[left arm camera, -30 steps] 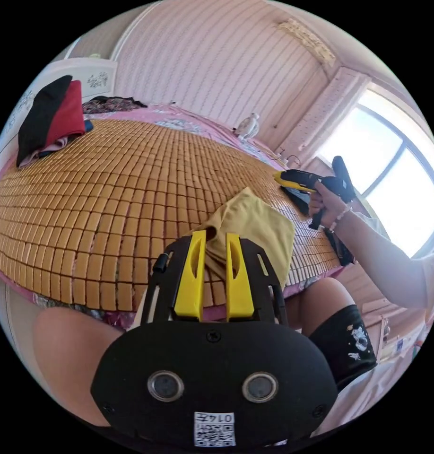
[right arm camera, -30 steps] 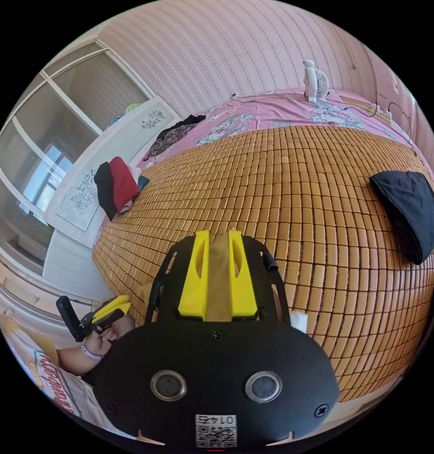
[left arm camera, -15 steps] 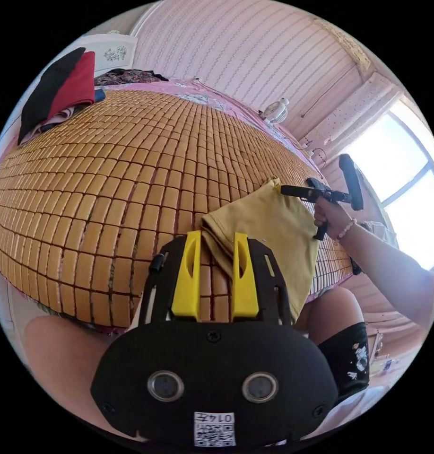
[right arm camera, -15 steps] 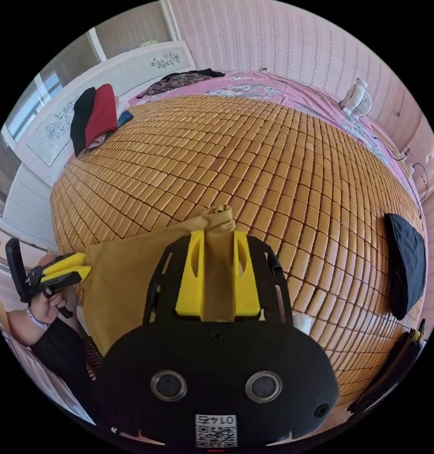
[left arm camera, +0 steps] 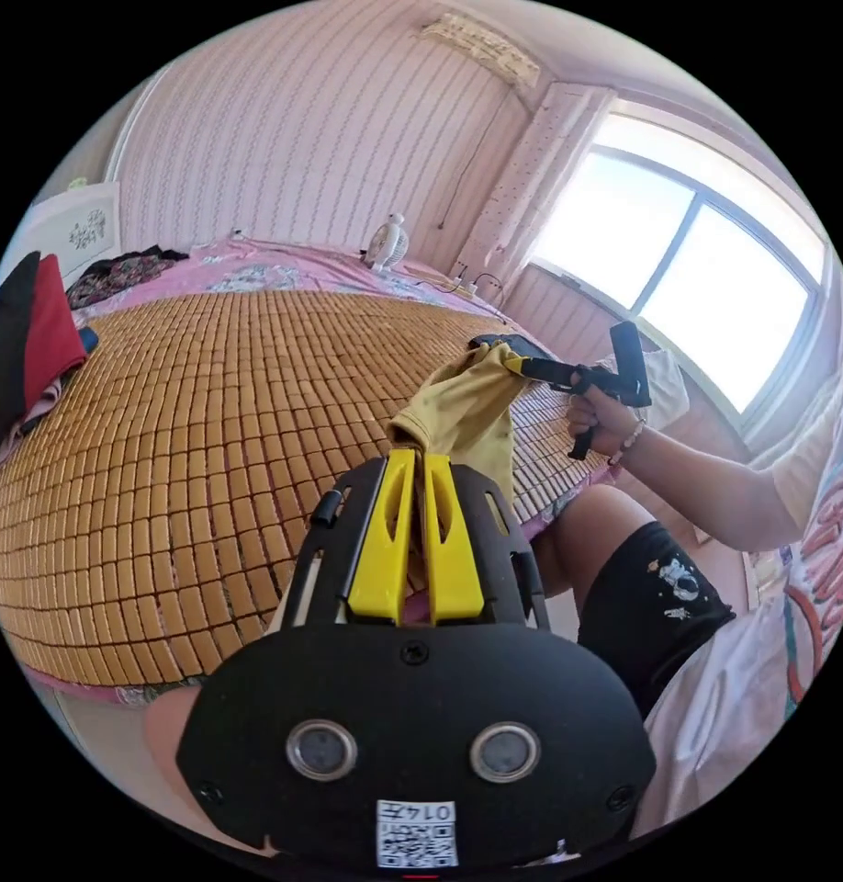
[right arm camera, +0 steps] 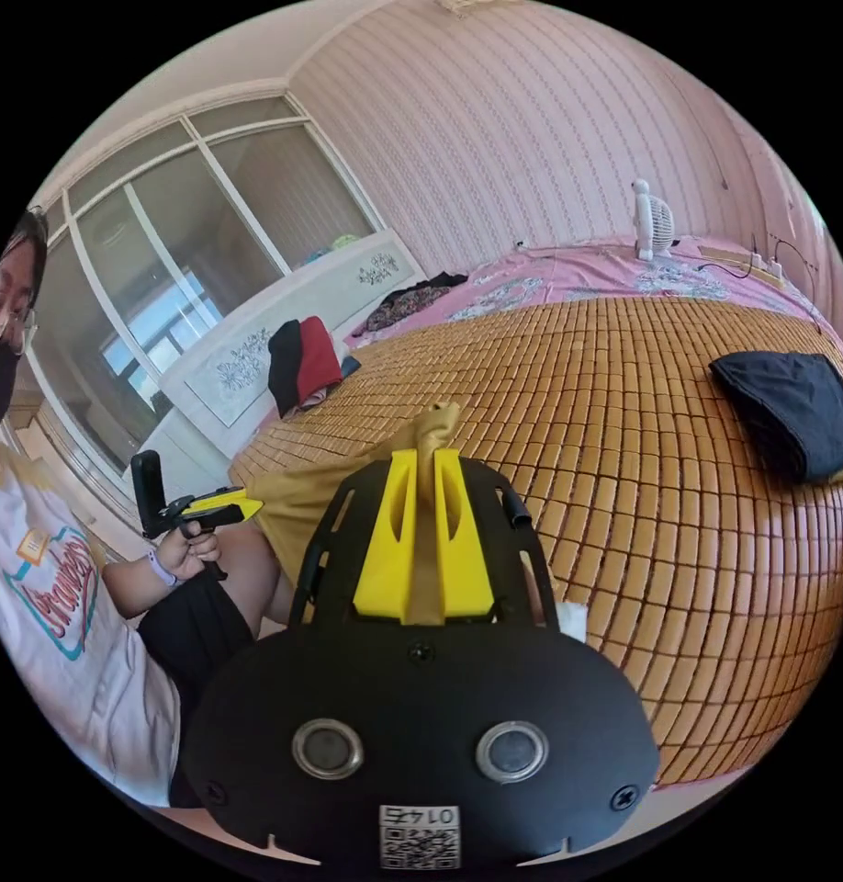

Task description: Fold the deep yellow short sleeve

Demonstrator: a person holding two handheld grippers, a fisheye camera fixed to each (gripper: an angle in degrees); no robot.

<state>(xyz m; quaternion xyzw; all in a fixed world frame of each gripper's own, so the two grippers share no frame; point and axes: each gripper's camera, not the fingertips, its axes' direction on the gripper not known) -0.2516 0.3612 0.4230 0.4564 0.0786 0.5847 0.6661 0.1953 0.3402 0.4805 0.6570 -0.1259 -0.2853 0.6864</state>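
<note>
The deep yellow short sleeve [left arm camera: 469, 412] hangs bunched above the near edge of the bed, stretched between both grippers. In the left gripper view my left gripper [left arm camera: 420, 457] is shut on one gathered corner of it. The right gripper [left arm camera: 524, 366], held in a hand, pinches the far end. In the right gripper view my right gripper [right arm camera: 424, 455] is shut on a strip of the yellow cloth [right arm camera: 428, 424], which pokes up past the jaws. The rest of the shirt [right arm camera: 302, 489] sags toward the left gripper [right arm camera: 221, 505], held in the person's other hand.
A woven bamboo mat [right arm camera: 623, 441] covers the bed. A folded black garment [right arm camera: 789, 404] lies on its right side, and a red and black pile [right arm camera: 302, 363] sits at the headboard end. A small white fan [right arm camera: 651, 220] stands at the far edge. The person stands against the near edge.
Both grippers have risen and tilted up with the shirt, which is more bunched and no longer spread on the mat. The left jaws stand closer together on the cloth.
</note>
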